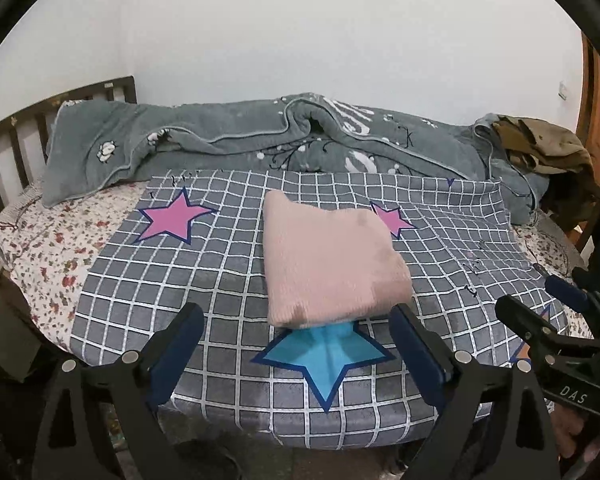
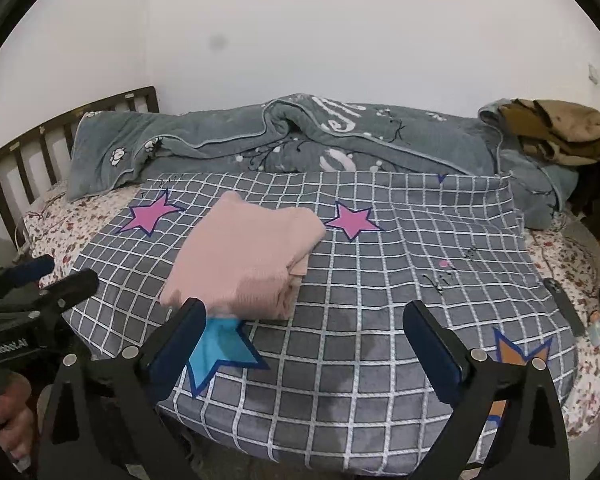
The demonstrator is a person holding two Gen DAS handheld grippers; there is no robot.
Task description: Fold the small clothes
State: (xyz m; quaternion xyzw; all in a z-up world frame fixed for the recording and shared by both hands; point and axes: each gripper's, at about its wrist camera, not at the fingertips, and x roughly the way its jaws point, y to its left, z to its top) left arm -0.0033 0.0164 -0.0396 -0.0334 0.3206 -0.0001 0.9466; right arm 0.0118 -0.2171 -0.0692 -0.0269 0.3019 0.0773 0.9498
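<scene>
A pink knitted garment [image 1: 328, 256] [image 2: 248, 256] lies folded into a thick rectangle on a grey checked cloth with stars [image 1: 220, 280] [image 2: 360, 300]; its near edge covers the top of a blue star [image 1: 324, 356]. My left gripper [image 1: 296, 312] is open, short of the garment's near edge, and nothing sits between its fingers. My right gripper [image 2: 305, 307] is also open and holds nothing, to the right of the garment's near corner. Each wrist view shows the other gripper at its side edge, the right gripper [image 1: 532, 292] and the left gripper [image 2: 66, 270], both apart from the garment.
A rumpled grey quilt [image 1: 260, 136] runs along the wall behind the cloth. Olive-brown clothes [image 2: 560, 132] are heaped at the far right. A dark slatted headboard [image 1: 16, 140] stands at the left, over a floral sheet [image 1: 40, 248]. A dark flat object [image 2: 564, 304] lies near the right edge.
</scene>
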